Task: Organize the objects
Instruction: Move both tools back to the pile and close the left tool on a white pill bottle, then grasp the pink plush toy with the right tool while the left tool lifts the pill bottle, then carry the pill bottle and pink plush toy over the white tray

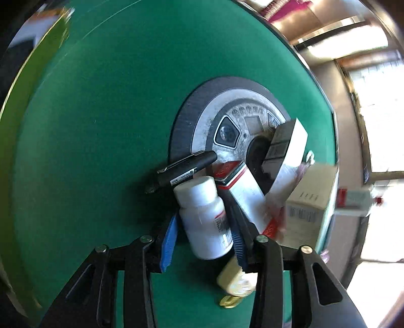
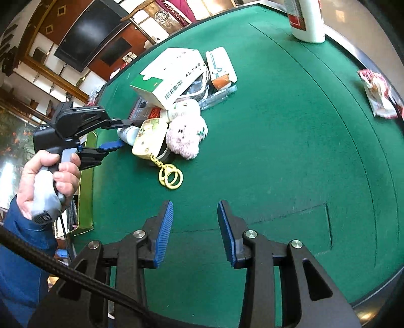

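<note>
Green felt table (image 2: 277, 151), left gripper (image 1: 204, 227) straddling white bottle (image 1: 204, 219), right gripper (image 2: 195, 227) empty

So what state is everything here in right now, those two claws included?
left gripper: fingers either side of the pill bottle, grip unclear
white pill bottle: capped, lying on its side
right gripper: open, empty
black marker pen: capped, lying flat
green-and-white box: closed, tilted on the pile
large white bottle: standing upright, far edge
</note>
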### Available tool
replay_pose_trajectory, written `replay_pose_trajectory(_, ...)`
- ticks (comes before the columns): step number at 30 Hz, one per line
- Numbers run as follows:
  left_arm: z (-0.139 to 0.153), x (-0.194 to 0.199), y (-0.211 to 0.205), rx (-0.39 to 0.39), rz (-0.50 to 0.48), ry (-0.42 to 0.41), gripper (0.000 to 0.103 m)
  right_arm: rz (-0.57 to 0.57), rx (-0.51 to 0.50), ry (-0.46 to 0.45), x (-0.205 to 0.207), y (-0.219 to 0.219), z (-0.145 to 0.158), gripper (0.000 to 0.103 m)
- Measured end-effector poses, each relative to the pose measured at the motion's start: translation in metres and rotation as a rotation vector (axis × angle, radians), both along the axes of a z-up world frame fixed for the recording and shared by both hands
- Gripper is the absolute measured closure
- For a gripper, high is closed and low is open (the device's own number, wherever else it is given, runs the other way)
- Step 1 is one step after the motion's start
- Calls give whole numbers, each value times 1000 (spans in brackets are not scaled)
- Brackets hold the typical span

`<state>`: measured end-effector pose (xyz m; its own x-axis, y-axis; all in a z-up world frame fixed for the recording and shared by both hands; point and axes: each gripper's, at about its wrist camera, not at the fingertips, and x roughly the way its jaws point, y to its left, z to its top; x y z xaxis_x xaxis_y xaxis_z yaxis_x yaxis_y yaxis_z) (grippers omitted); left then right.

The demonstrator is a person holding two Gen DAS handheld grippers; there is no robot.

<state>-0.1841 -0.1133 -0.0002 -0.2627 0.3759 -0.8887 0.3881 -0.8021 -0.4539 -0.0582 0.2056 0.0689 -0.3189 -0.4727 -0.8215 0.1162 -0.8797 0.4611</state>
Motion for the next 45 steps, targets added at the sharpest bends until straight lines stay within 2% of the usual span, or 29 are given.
replay_pose_trajectory(3,6,6,10,-112,-126,46,70,16,6,5,-18,-10,3,68)
replay_pose_trajectory(5,9,18,14,-176,-210,58,70,23,18,11,-31,-17,2,59)
replay_pose_trajectory(8,10,41,16,-243,-290,71,72,14,11,-1,-50,-28,-4,56)
replay_pose_trajectory(14,7,76,17,-322,-349,109,73,-74,-16,-95,-82,-39,-30,55)
replay_pose_trajectory(16,6,81,18,-336,-368,123,73,-96,-14,-91,-88,-43,-36,55)
replay_pose_trajectory(18,5,86,16,-338,-373,139,73,-82,26,-51,-91,-50,-35,55)
replay_pose_trajectory(20,4,91,15,-334,-385,157,73,-62,82,-32,-90,-56,-33,67)
replay_pose_trajectory(22,3,96,9,-295,-375,163,73,-56,46,-48,-85,-53,-33,73)
replay_pose_trajectory(24,4,102,3,-246,-367,173,73,-48,70,-17,-70,-50,-24,73)
replay_pose_trajectory(32,21,131,-16,-204,-358,221,73,-5,43,46,-21,-48,7,73)
replay_pose_trajectory(37,35,151,-30,-207,-354,250,73,39,36,75,-12,-80,22,73)
replay_pose_trajectory(38,41,134,-27,-208,-352,254,73,49,33,81,-11,-86,24,73)
replay_pose_trajectory(45,69,150,-64,-223,-303,288,73,125,22,98,0,-136,32,72)
